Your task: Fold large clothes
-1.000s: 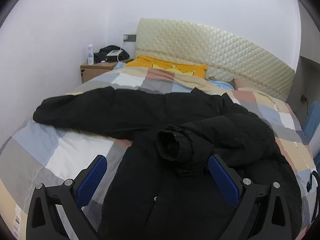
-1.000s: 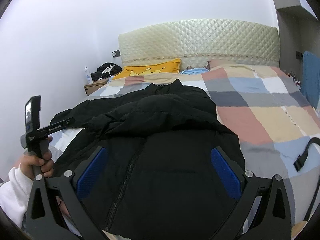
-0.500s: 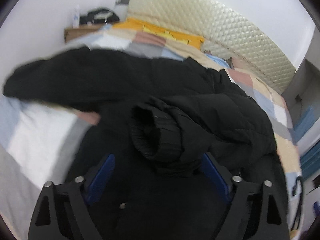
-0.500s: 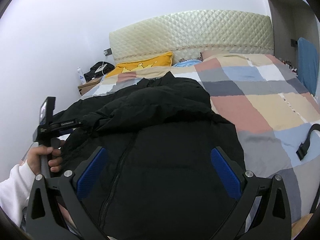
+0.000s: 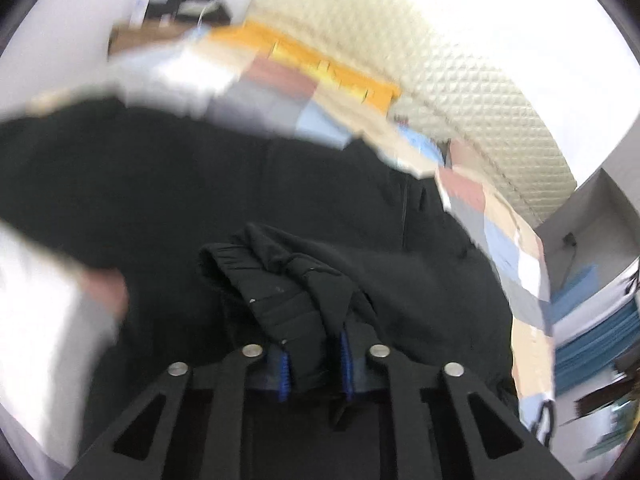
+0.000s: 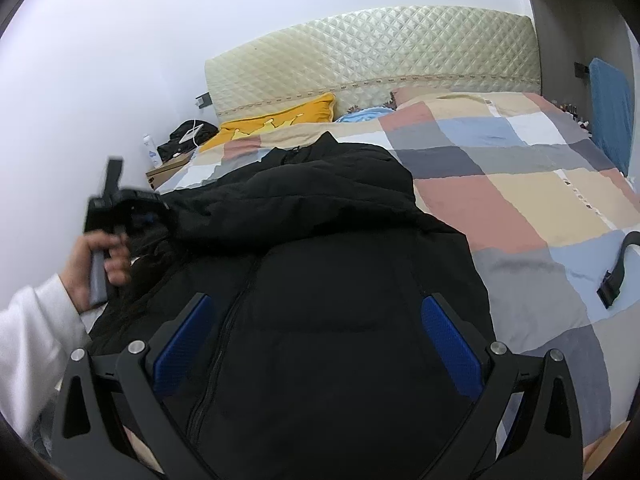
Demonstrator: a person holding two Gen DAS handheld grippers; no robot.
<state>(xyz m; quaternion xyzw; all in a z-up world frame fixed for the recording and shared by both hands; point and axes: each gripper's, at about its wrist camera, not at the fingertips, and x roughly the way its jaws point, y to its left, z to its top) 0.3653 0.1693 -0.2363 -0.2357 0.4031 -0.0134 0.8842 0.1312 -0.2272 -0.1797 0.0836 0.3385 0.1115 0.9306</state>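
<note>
Left wrist view: the left tongs (image 5: 313, 364) have just been closing, and their 2 blue pads (image 5: 283, 370) are now clamped on the bunched cuff of a sleeve (image 5: 276, 300) of the black jacket (image 5: 168, 184). The cuff sits directly ahead of the tongs, touching them, with the folded sleeve running away from the pads up and to the right across the jacket's body. The rest of the jacket fills the middle of the picture, spread on the checked bed cover (image 5: 516, 248). The frame is blurred, so finer detail of the grip is not clear.

Right wrist view: the right tongs (image 6: 316, 344) stand wide apart with nothing pressed between the pads, hovering just over the lower front of the jacket (image 6: 320, 280). The jacket's long axis runs from the hem near these tongs away to the collar, which points toward the headboard (image 6: 372, 48); the zip runs along the same line. The left hand (image 6: 94, 264) holds its tool at the jacket's left edge, so that hand is the 1 nearer the sleeve. My judgement: the coming move is to carry the gripped sleeve across the body.
</note>
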